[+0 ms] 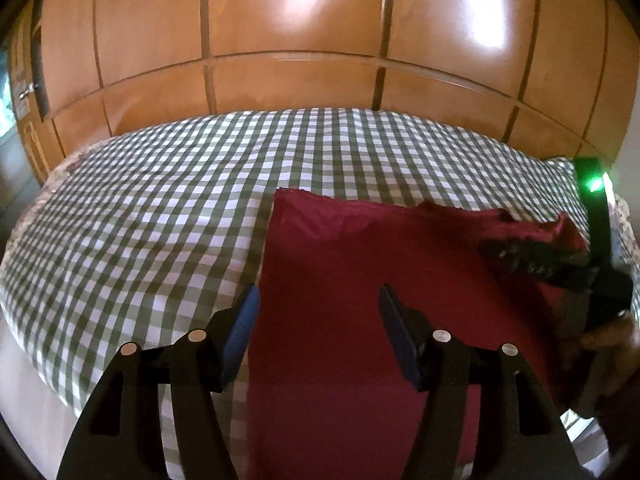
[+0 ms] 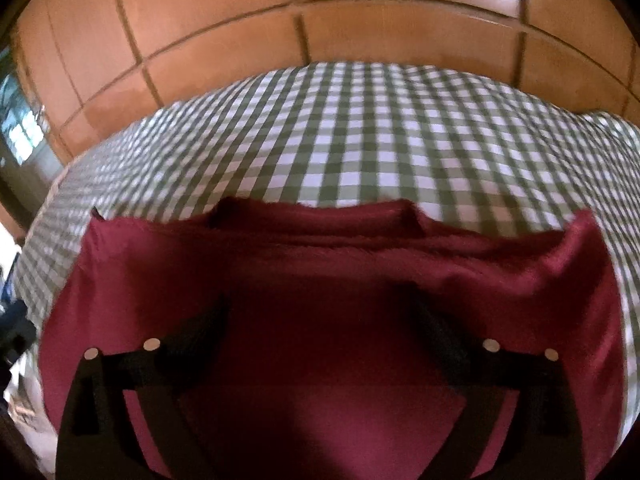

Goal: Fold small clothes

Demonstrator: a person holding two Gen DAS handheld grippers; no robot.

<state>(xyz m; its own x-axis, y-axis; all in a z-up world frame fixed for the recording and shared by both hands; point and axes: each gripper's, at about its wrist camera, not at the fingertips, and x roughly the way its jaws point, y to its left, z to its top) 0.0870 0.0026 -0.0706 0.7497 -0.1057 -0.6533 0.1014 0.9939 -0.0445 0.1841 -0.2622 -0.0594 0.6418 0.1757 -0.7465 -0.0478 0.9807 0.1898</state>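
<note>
Both claws stand released with nothing between their pads, the left gripper (image 1: 318,300) over the near left edge of the dark red garment (image 1: 360,272) and the right gripper (image 2: 320,312) above its middle, the cloth lying flat on the green-checked bedsheet (image 1: 160,200), wooden wardrobe (image 1: 280,40) at twelve o'clock.

A dark red garment (image 1: 360,280) lay flat on a bed covered with a green and white checked sheet (image 1: 160,200). The left gripper (image 1: 318,300) hung above the garment's left edge, its jaws apart with nothing between them. At the right, the right gripper (image 1: 536,256) reached over the garment. Behind the bed stood a wooden wardrobe (image 1: 296,40).
</note>
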